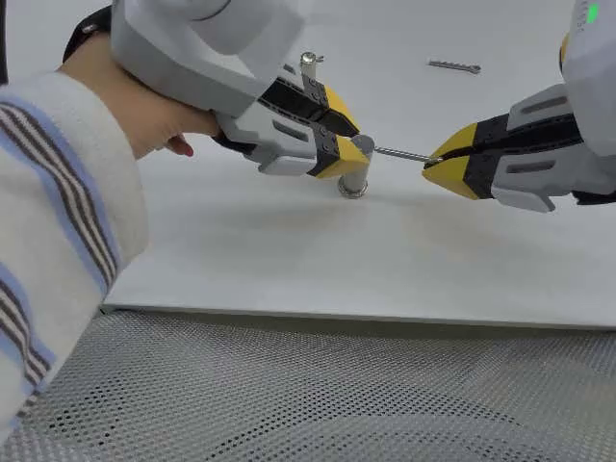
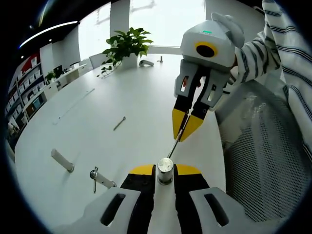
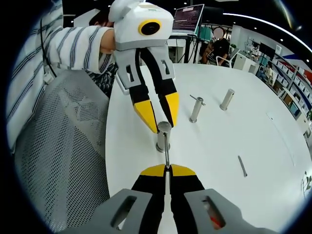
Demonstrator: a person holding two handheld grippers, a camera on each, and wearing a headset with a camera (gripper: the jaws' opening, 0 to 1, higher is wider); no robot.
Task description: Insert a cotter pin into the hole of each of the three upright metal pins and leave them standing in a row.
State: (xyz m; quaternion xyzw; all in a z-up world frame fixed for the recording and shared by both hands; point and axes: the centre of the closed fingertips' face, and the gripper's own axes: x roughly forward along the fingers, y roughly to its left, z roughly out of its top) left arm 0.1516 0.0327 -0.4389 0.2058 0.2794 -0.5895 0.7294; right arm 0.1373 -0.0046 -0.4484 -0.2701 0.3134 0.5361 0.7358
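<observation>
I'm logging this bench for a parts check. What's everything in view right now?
metal pins: three, silver, upright on the table; one held by the left gripper, two farther along.
cotter pins: three, silver; one in the right gripper, one through the middle pin, one loose on the table.
table: one, white.
mesh chair: one, grey, at the table's near edge.
plant: one, green, at the table's far end.
left gripper: one, white, black, yellow tips; shut on a metal pin.
right gripper: one, same colours; shut on a cotter pin.
sleeve: one, striped, behind the left gripper.
</observation>
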